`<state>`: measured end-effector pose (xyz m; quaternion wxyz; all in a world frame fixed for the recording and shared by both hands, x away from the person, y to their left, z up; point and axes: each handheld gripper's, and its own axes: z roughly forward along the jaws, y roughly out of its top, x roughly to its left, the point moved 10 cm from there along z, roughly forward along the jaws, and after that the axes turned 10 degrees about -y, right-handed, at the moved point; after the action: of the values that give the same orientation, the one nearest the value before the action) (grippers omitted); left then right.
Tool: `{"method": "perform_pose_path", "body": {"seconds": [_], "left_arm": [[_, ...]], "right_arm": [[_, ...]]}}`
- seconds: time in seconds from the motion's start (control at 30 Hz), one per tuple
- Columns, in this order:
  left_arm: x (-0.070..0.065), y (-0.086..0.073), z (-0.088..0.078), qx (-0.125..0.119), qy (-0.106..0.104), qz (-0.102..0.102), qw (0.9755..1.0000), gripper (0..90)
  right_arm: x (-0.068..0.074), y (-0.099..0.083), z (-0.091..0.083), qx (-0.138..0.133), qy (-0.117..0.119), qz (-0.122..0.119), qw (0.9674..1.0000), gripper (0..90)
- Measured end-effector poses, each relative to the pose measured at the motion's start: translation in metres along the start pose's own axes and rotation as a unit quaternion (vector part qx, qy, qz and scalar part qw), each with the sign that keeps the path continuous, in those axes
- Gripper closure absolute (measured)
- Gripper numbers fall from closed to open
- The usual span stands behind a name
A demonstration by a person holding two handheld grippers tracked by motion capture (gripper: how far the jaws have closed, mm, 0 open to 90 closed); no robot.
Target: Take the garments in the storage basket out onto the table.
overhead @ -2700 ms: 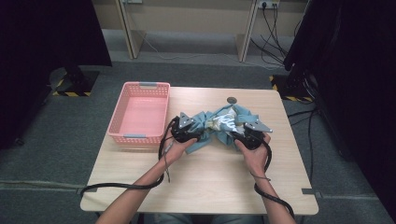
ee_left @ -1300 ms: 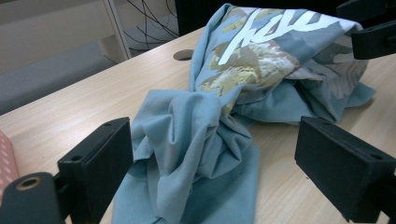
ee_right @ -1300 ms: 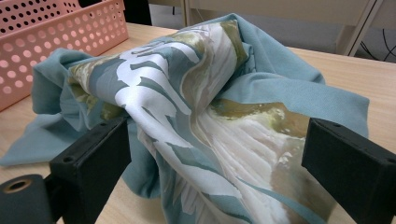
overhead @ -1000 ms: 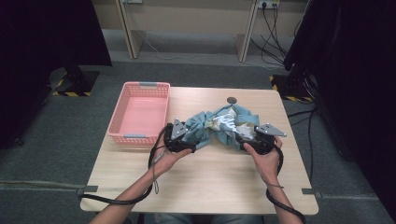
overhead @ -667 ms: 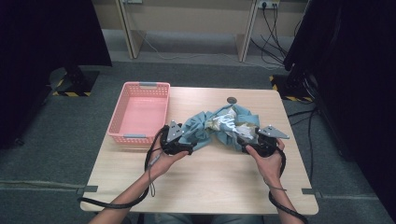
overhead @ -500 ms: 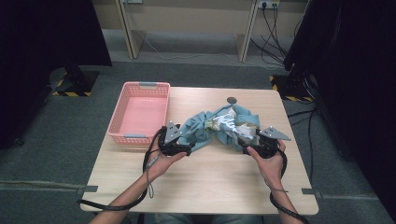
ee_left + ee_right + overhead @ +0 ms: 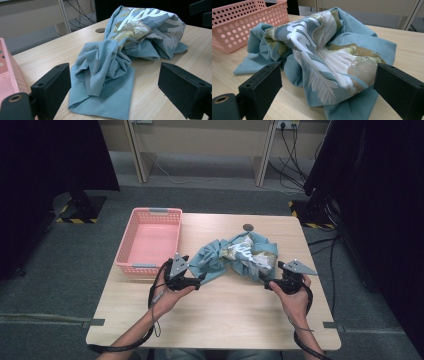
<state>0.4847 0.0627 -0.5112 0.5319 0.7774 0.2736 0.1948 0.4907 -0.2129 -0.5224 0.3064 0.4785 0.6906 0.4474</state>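
A crumpled teal T-shirt (image 7: 240,256) with a white and tan print lies on the wooden table (image 7: 225,320), right of centre. My left gripper (image 7: 201,279) sits at the shirt's left end, pointing right. In the left gripper view it (image 7: 115,96) stands open, with a twisted teal fold (image 7: 105,67) just ahead between the jaws, untouched. My right gripper (image 7: 266,283) is at the shirt's near right corner. The right gripper view shows it (image 7: 329,92) open too, with the printed bulge (image 7: 329,62) lying between the pads, which do not press it.
An empty pink perforated basket (image 7: 150,240) stands at the table's left edge, close behind my left hand; its wall (image 7: 242,22) is in the right gripper view. A round cable hole (image 7: 247,227) sits near the far edge. Bare wood lies in front of the shirt.
Both grippers have drawn apart from the shirt's middle. My left gripper has slid a little to the left and nearer the person; the right one has barely shifted. The shirt lies still.
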Motion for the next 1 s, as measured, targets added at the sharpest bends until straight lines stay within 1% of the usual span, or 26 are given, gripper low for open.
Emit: {"method": "perform_pose_path", "body": {"seconds": [0.6, 0.7, 0.87, 1.0], "left_arm": [[0.008, -0.001, -0.023, -0.015, 0.014, -0.009, 0.9997, 11.0], [0.01, -0.002, -0.028, -0.019, 0.015, -0.017, 0.9996, 11.0], [0.013, -0.007, -0.036, -0.021, 0.023, -0.017, 0.9994, 10.9], [0.016, -0.01, -0.043, -0.024, 0.028, -0.021, 0.9991, 10.9]], "right_arm": [[-0.005, -0.004, -0.01, -0.004, -0.003, 0.0, 1.0, 8.0], [-0.006, -0.005, -0.013, -0.003, -0.003, 0.0, 1.0, 8.0], [-0.007, -0.006, -0.016, -0.005, -0.005, 0.0, 1.0, 8.0], [-0.008, -0.006, -0.02, -0.006, -0.005, -0.001, 1.0, 8.0]]}}
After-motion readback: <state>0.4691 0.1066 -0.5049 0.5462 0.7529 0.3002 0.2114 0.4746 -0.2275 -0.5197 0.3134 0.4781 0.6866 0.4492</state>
